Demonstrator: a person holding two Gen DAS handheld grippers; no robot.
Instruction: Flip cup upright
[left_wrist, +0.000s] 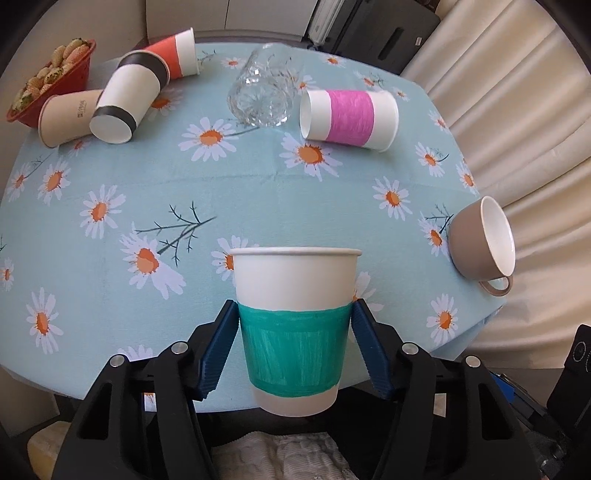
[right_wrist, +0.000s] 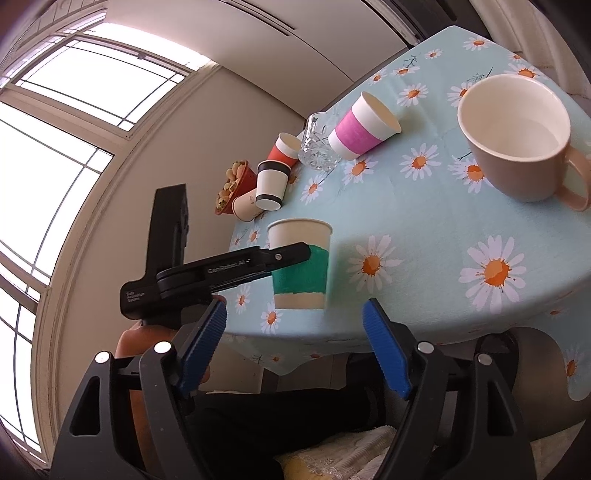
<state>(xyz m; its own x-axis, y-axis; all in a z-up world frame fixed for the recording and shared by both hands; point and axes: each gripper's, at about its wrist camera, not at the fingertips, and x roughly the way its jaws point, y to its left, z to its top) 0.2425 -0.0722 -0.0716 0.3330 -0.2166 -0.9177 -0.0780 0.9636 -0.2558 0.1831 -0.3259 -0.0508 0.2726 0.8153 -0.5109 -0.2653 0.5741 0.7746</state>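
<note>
Through your left wrist camera, the only print is small dark lettering on the side of a beige paper cup lying far left, too small to read. Your left gripper clamps the green-banded cup by its painted band: white paper, rolled rim up, upright at the near edge of the daisy tablecloth. Through your right wrist camera, the left gripper's black arm reads "GenRobot.AI" and "Data Acquisition System". The green-banded cup stands upright there too, brush-streaked teal over a bare white base. Your right gripper hangs spread wide, holding nothing, just off the table's edge.
</note>
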